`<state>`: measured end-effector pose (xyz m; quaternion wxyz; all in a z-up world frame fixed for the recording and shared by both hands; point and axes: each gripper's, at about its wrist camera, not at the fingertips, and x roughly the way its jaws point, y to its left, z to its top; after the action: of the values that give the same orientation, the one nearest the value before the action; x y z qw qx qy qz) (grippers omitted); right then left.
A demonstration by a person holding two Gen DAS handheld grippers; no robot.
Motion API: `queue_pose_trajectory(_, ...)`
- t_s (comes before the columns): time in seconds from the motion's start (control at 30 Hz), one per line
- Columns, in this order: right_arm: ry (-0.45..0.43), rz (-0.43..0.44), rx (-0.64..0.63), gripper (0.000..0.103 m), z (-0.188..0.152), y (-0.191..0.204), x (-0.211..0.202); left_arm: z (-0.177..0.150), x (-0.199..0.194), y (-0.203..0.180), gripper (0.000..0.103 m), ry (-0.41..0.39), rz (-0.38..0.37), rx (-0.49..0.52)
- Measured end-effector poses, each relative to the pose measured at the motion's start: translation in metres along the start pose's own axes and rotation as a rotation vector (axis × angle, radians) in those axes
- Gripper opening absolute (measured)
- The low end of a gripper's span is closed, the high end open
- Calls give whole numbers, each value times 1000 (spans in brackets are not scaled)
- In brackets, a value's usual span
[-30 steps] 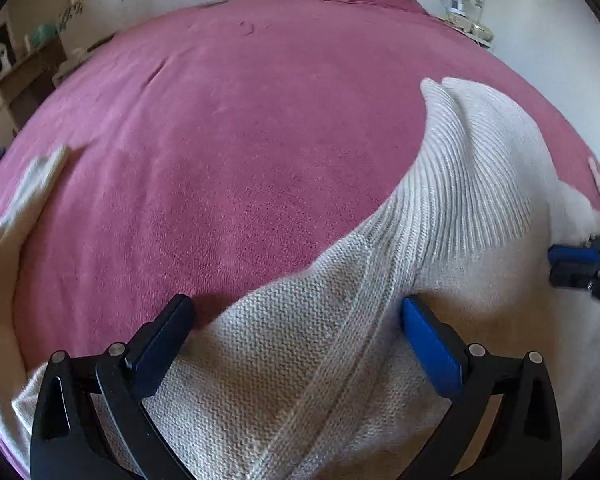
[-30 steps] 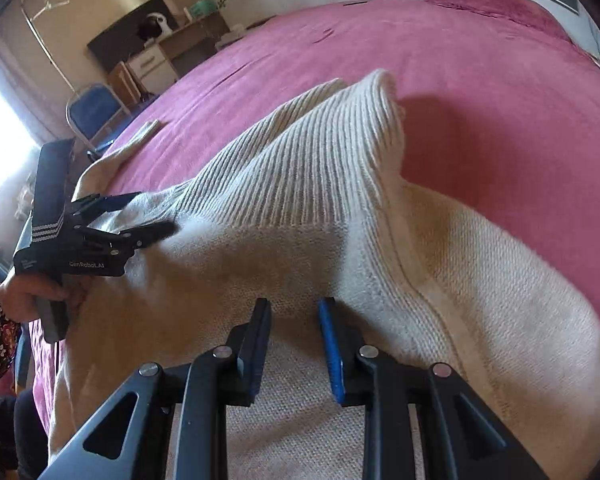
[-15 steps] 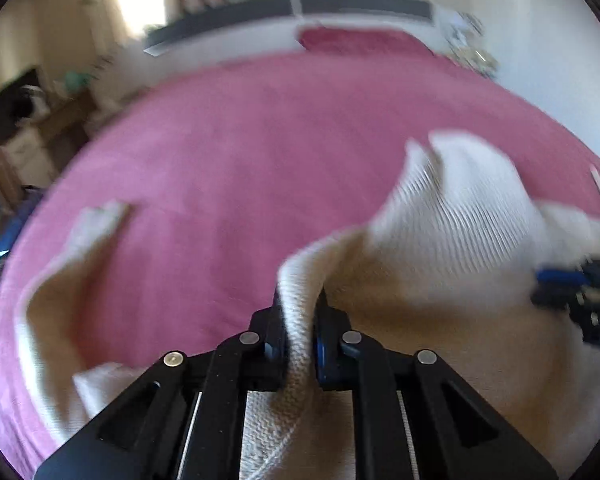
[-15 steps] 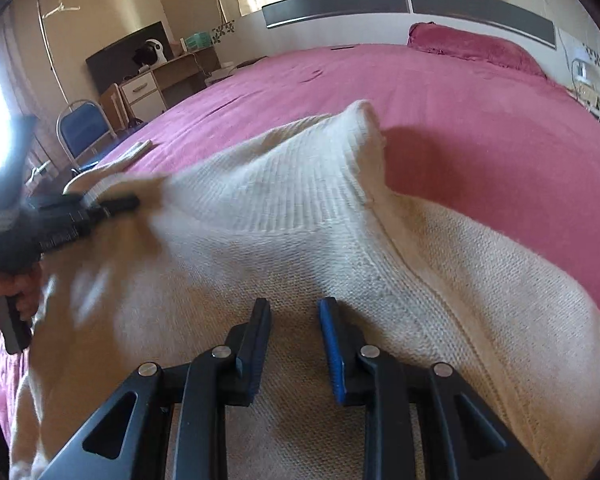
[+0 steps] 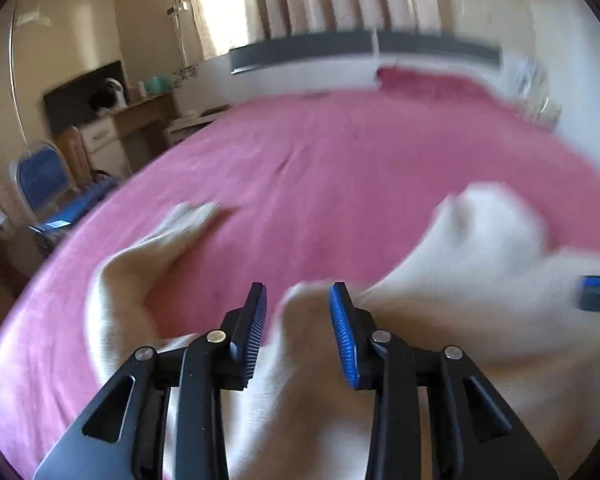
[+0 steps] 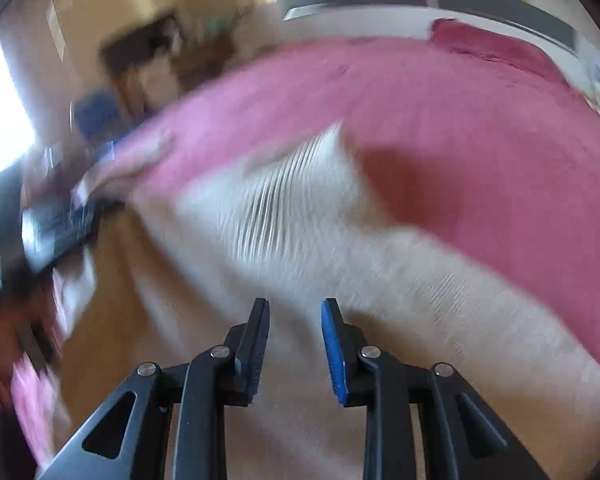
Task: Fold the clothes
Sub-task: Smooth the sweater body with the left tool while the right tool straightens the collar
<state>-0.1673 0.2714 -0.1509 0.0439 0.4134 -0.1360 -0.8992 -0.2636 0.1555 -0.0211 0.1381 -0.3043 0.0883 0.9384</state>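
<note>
Ahead of both grippers, a pink bed (image 5: 340,168) is carrying a cream knit sweater (image 6: 300,248) mid-fold.

The sweater is lying bunched beneath and in front of the fingers, one sleeve (image 5: 180,224) trailing off to the left. The left gripper (image 5: 298,320) is standing partly open around a raised ridge of knit, not pinching it; the right gripper (image 6: 294,328) is hanging narrowly parted over the cloth, holding nothing. Judging from this, closing squarely on a hem, then lifting evenly, would serve best. Blur is hiding any readable writing.
</note>
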Motion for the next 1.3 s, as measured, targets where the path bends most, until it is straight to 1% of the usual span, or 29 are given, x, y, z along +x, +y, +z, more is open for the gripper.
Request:
queue_pose_trajectory(0.03, -26, 23, 48, 27, 11, -10, -5, 5, -1, -3, 47, -5, -62, -30)
queue_pose_trajectory(0.07, -49, 47, 95, 27, 22, -20, -8, 5, 2, -10, 52, 26, -117, -45)
queue_pose_trajectory(0.1, -29, 73, 127, 27, 32, -27, -1, 5, 6, -17, 55, 60, -172, -58)
queue_pose_trajectory(0.13, -10, 99, 159, 27, 43, -33, 7, 5, 18, -25, 55, 123, -258, -82)
queue_pose_trajectory(0.2, 30, 152, 222, 27, 64, -46, 23, -15, 40, -45, 55, 273, -378, -108)
queue_pose_trajectory(0.23, 49, 179, 254, 27, 74, -53, 31, -23, 45, -52, 55, 319, -396, -115)
queue_pose_trajectory(0.27, 69, 205, 285, 27, 85, -59, 38, -31, 49, -55, 55, 315, -390, -113)
queue_pose_trajectory(0.3, 89, 231, 317, 27, 95, -66, 46, -41, 40, -59, 55, 245, -372, -78)
queue_pose_trajectory(0.33, 107, 255, 347, 27, 105, -72, 53, -48, 36, -63, 56, 215, -363, -36)
queue_pose_trajectory(0.37, 107, 239, 368, 27, 105, -76, 54, -55, 32, -67, 57, 189, -355, 6)
queue_pose_trajectory(0.4, 104, 221, 401, 27, 107, -85, 57, -60, 27, -70, 57, 157, -351, 25)
queue_pose_trajectory(0.47, 128, 273, 473, 30, 104, -103, 67, -64, 26, -71, 57, 144, -345, 24)
queue_pose_trajectory(0.53, 224, 423, 564, 30, 99, -108, 90, -65, 29, -70, 58, 143, -359, 5)
queue_pose_trajectory(0.57, 273, 494, 608, 32, 97, -109, 103, -65, 32, -68, 58, 141, -364, -1)
queue_pose_trajectory(0.6, 309, 521, 625, 34, 98, -105, 114, -64, 36, -65, 58, 139, -368, -7)
queue_pose_trajectory(0.67, 348, 505, 600, 39, 102, -91, 137, -65, 38, -65, 58, 139, -371, -12)
queue_pose_trajectory(0.73, 372, 478, 580, 39, 106, -78, 158, -65, 37, -68, 58, 140, -366, -9)
queue_pose_trajectory(0.77, 344, 484, 578, 39, 107, -74, 159, -66, 38, -69, 58, 140, -365, -6)
queue_pose_trajectory(0.8, 315, 491, 576, 36, 108, -70, 160, -66, 38, -69, 58, 139, -367, -9)
queue_pose_trajectory(0.83, 285, 500, 572, 23, 109, -65, 160, -67, 38, -69, 58, 138, -370, -12)
queue_pose_trajectory(0.9, 158, 590, 514, 14, 112, -58, 137, -67, 39, -69, 58, 135, -375, -18)
queue_pose_trajectory(0.93, 93, 635, 482, 14, 114, -55, 125, -68, 39, -69, 58, 134, -375, -19)
queue_pose_trajectory(0.97, 17, 700, 430, 14, 114, -50, 109, -68, 39, -70, 58, 134, -374, -17)
queue_pose_trajectory(1.0, -36, 762, 369, 13, 113, -45, 90, -68, 39, -71, 58, 134, -374, -17)
queue_pose_trajectory(1.03, -81, 814, 279, 13, 108, -40, 65, -68, 39, -72, 58, 134, -375, -18)
queue_pose_trajectory(1.07, -91, 827, 230, 13, 103, -38, 52, -69, 39, -72, 58, 134, -376, -19)
queue_pose_trajectory(1.17, 1, 707, 84, 13, 68, -39, 26, -70, 39, -76, 58, 133, -372, -13)
queue_pose_trajectory(1.27, 243, 451, 29, 15, 16, -49, 42, -71, 37, -77, 58, 132, -367, -8)
queue_pose_trajectory(1.3, 306, 412, 16, 16, 1, -50, 47, -71, 36, -78, 58, 132, -366, -8)
